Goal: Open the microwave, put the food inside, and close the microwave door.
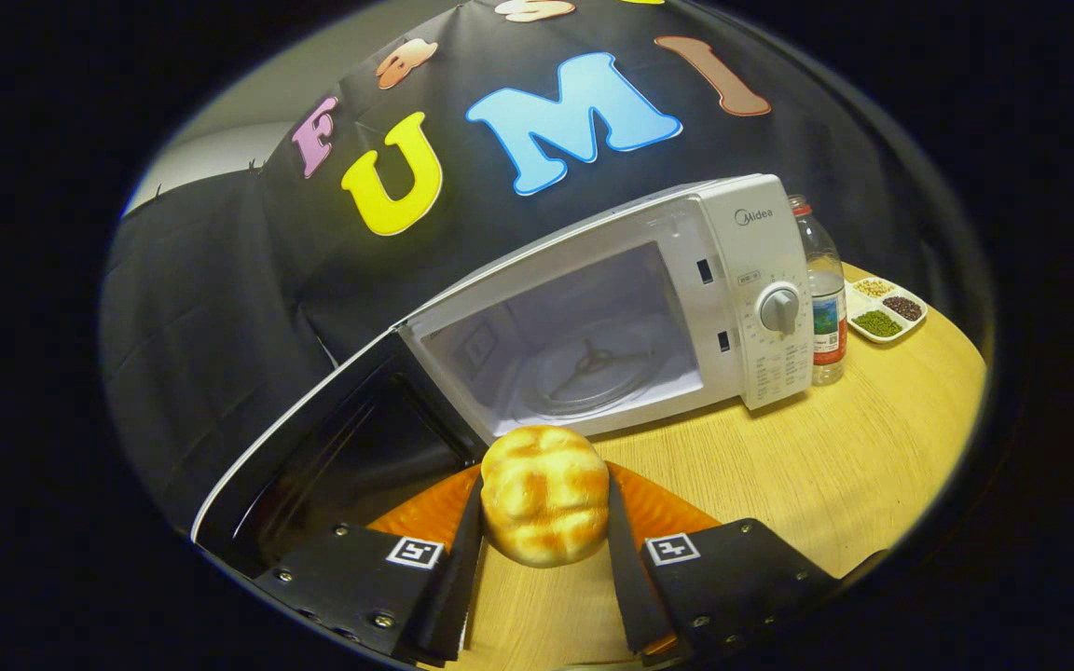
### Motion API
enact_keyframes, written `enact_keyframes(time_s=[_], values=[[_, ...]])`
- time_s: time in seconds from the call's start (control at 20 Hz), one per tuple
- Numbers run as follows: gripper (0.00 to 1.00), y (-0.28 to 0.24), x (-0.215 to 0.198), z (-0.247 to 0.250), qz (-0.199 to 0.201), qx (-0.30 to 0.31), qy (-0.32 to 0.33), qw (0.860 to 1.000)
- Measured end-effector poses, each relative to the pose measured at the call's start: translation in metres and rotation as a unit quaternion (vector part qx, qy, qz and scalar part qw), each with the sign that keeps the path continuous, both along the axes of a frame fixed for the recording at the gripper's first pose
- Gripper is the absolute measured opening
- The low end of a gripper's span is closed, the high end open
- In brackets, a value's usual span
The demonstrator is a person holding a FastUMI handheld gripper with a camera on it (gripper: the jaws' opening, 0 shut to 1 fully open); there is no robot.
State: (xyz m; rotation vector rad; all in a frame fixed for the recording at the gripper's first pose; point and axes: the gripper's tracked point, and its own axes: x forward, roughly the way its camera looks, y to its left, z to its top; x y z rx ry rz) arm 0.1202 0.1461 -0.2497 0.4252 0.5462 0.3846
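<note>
The hand-held gripper (544, 550) is clamped on the bun (544, 494): both fingers press on its sides, and the bun sits between them, above the desk (826, 466). Under and behind the bun lies an orange plate (658, 508), partly hidden by the fingers. Just beyond the bun stands the microwave (751, 280), white, with its door (332, 447) swung fully open to the left. The dark inner face of the door is near the left finger. The cavity (574, 326) is open to view, and inside it there is a glass turntable (584, 368). On the right front panel there is a round dial (779, 309). Right beside the microwave, on its far side, stands a clear bottle (826, 298) with a red cap. Behind the bottle lies a small white tray (887, 312) with beans in separate compartments. Between the bun and the cavity I see only the low front edge of the microwave.
</note>
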Motion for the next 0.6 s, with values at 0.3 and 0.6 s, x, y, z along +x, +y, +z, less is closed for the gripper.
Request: enact_keyframes(time_s=[0.3, 0.6], values=[[0.64, 0.016, 0.055, -0.007, -0.034, 0.038, -0.005, 0.999], [0.64, 0.033, 0.104, -0.019, -0.057, 0.04, -0.018, 0.997]])
